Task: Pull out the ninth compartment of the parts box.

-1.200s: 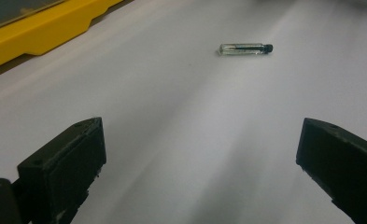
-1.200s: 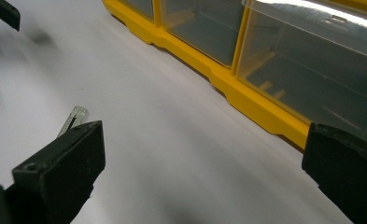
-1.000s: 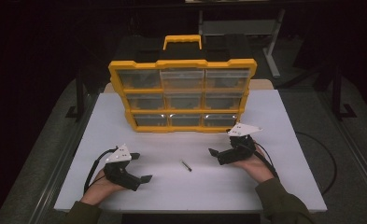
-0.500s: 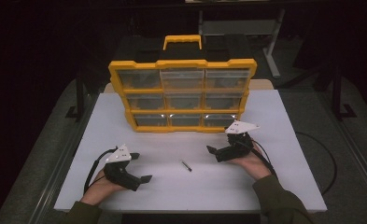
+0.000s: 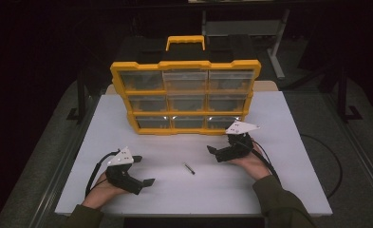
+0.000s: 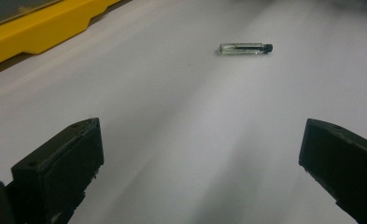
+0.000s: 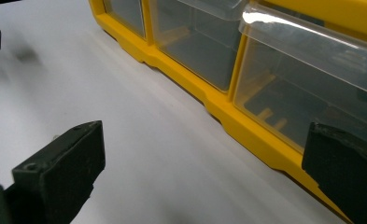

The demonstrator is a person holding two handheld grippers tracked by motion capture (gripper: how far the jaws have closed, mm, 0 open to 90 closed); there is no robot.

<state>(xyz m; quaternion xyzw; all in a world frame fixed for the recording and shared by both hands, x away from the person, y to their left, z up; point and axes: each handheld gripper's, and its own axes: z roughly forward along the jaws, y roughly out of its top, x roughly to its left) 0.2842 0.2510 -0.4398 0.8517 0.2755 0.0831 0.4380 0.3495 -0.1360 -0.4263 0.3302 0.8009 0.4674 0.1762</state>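
A yellow organiser case (image 5: 185, 97) with clear drawers stands upright at the back of the white table (image 5: 288, 180). A small clear vial with a black cap (image 5: 189, 168) lies on the table between the hands; the left gripper view has the vial (image 6: 245, 48) ahead of the jaws. My left gripper (image 5: 146, 183) rests near the front left, open and empty, pointing right toward the vial. My right gripper (image 5: 213, 153) is open and empty, lifted just in front of the case's bottom drawers (image 7: 204, 51).
The case has a yellow carry handle (image 5: 185, 42) on top. Black cables (image 5: 331, 161) trail from the grippers off the table's right side. A dark frame and floor surround the table.
My right gripper has moved up and back toward the case's bottom row. The left gripper and the vial have stayed put.
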